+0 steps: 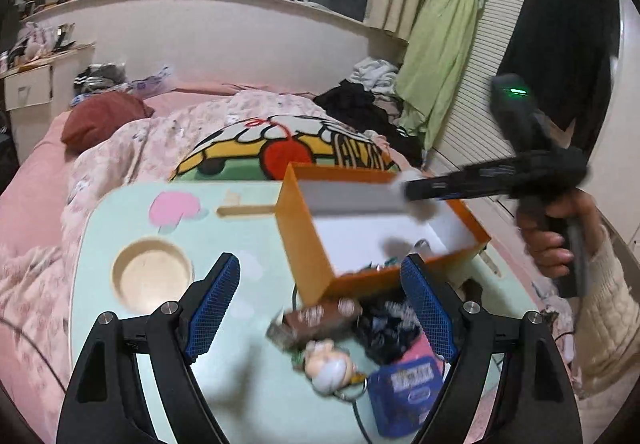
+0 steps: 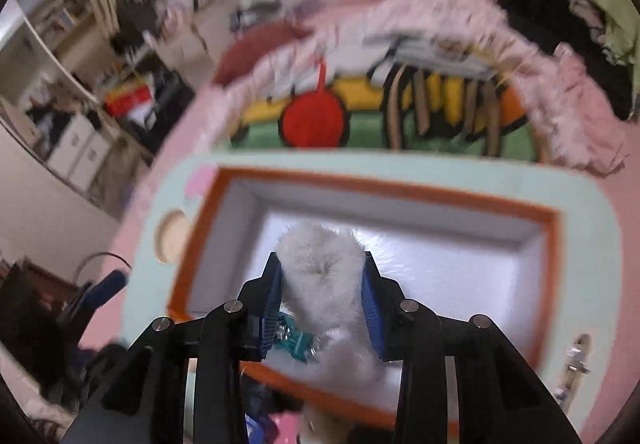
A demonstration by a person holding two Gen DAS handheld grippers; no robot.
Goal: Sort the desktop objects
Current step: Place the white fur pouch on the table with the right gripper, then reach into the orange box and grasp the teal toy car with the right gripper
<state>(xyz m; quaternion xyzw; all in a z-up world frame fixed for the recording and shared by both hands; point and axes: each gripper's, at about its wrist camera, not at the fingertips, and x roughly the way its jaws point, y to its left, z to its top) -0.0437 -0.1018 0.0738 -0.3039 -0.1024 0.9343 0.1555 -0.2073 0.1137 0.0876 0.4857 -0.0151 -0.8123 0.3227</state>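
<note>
Left gripper [image 1: 320, 304]: jaws stand wide apart with nothing between the blue pads; it hangs above the near end of the mint-green lap table [image 1: 132, 211].
Right gripper [image 2: 323, 300]: jaws clamp a white fluffy pompom [image 2: 320, 268], the fur bulging out between and above the blue pads. In the left wrist view the same gripper [image 1: 408, 189] reaches in from the right, with a pale blur at its tip that is too smeared to read.
Hand [image 1: 552, 240]: grasps the right gripper's handle; a cream quilted sleeve [image 1: 612, 316] runs off the frame edge.
Orange box [image 2: 400, 191]: open, white inside, resting on the table; the pompom is held over its interior. A teal comb-like clip [image 2: 294, 342] shows just below the left pad, partly hidden by it, so I cannot tell whether it lies on the box floor.
Objects in front of the box: a brown packet [image 1: 316, 318], a crumpled black bag [image 1: 384, 328], a small figurine with a pale head [image 1: 330, 364] and a blue tin [image 1: 408, 392], all blurred; the tin's label is unreadable and the right finger covers part of it.
Table recess: a round cup hollow [image 1: 152, 276] and a slot [image 1: 246, 209] sit left of the box.
Surroundings: the table stands on a bed with a pink quilt [image 1: 36, 244] and a cartoon blanket [image 2: 360, 111]; the right wrist view is heavily motion-blurred.
</note>
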